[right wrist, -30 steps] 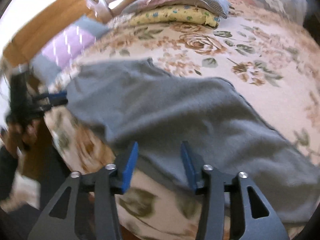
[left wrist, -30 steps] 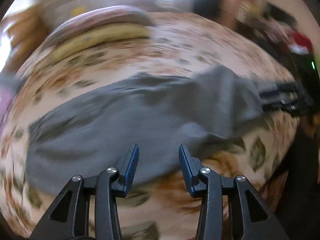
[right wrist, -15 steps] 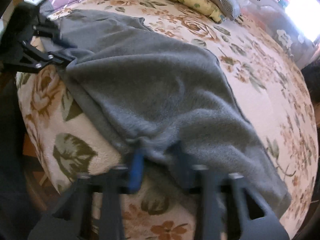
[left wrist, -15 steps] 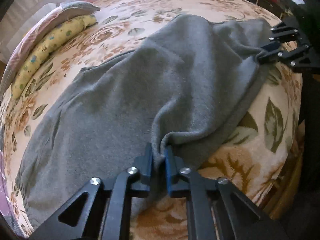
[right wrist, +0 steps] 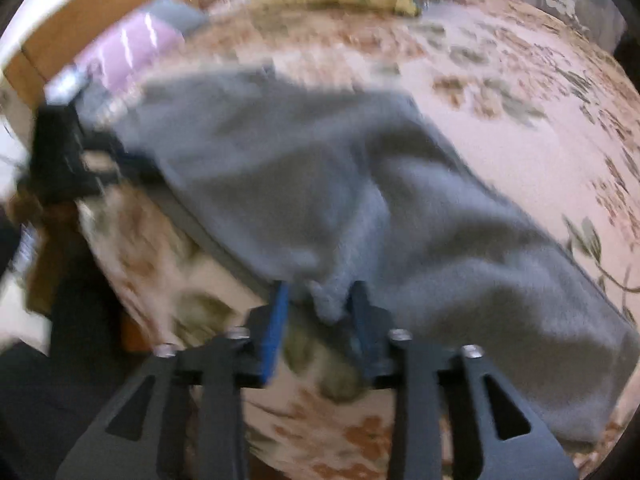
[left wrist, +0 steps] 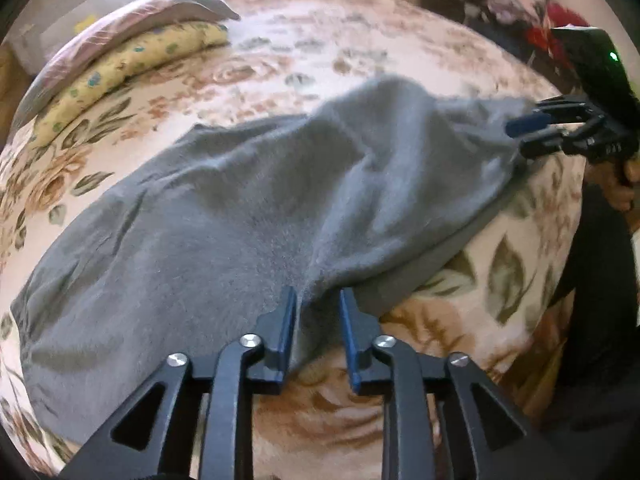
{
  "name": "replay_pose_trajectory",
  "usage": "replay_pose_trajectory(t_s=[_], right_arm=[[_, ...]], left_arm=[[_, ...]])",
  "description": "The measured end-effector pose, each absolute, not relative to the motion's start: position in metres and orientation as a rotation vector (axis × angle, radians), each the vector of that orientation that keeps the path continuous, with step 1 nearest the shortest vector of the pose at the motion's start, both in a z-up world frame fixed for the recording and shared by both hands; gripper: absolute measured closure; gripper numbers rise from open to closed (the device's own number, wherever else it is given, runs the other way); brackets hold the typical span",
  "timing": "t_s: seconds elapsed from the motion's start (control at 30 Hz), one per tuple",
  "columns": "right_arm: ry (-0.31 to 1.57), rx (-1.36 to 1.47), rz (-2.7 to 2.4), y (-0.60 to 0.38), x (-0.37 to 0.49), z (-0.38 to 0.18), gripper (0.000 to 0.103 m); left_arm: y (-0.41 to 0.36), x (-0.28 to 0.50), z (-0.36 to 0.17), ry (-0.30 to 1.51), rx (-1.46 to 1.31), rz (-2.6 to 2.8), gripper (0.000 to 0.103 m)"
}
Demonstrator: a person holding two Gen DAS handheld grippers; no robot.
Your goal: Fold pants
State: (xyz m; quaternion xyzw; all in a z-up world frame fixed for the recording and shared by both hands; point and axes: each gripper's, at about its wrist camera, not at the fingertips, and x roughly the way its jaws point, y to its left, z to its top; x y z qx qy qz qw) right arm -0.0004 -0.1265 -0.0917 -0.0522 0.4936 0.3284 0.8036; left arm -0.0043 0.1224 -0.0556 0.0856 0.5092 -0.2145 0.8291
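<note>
Grey fleece pants (left wrist: 248, 208) lie spread on a floral bedspread (left wrist: 400, 52), their near edge lifted in a ridge. My left gripper (left wrist: 318, 312) has a fold of the pants' edge between its partly parted blue fingers. My right gripper (right wrist: 320, 304) likewise has a bunched fold of the pants (right wrist: 360, 200) between its fingers, which stand a little apart. The right gripper also shows at the right in the left wrist view (left wrist: 532, 132), at the pants' far corner. The left gripper shows blurred at the left in the right wrist view (right wrist: 72, 160).
A yellow patterned pillow (left wrist: 132, 64) with a pink and grey one (left wrist: 132, 20) on it lies at the bed's far end. A purple cushion (right wrist: 128, 52) and wooden headboard (right wrist: 80, 28) are at left. The bed's edge (left wrist: 520, 320) drops off near me.
Both grippers closed on the pants' near edge half a second ago; now their fingers stand wider apart with cloth still between them. The pants' edge has been lifted and moved over the bed.
</note>
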Motion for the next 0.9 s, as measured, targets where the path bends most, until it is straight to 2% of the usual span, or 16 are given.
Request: replay_pose_trajectory(t_s=[0.13,0.27,0.47,0.67,0.73,0.77,0.9], right_arm=[[0.989,0.017,0.713,-0.107,0.039,-0.063,0.053],[0.984,0.097,0.715,-0.057,0.095,-0.063,0.053],[1.089,0.118,0.747,0.046,0.168,-0.104,0.053],[1.203,0.147,0.772,0.095,0.207,-0.150,0.054],[1.220,0.124,0.807,0.108,0.206,-0.156,0.067],[1.215,0.069,0.788,0.115,0.205,-0.156,0.090],[1.147,0.024,0.716,0.119,0.219,-0.143,0.093]], left_arm=[[0.113,-0.011,-0.044,1.032,0.099,-0.456,0.070],[0.104,-0.003,-0.049,0.990,0.015,-0.426,0.068],[0.107,0.010,-0.099,1.126,-0.173,-0.388,0.069],[0.132,0.003,-0.109,1.114,-0.390,-0.415,0.072],[0.134,0.005,-0.112,1.125,-0.408,-0.402,0.075],[0.134,0.005,-0.111,1.129,-0.405,-0.398,0.075],[0.125,0.005,-0.111,1.142,-0.363,-0.377,0.076]])
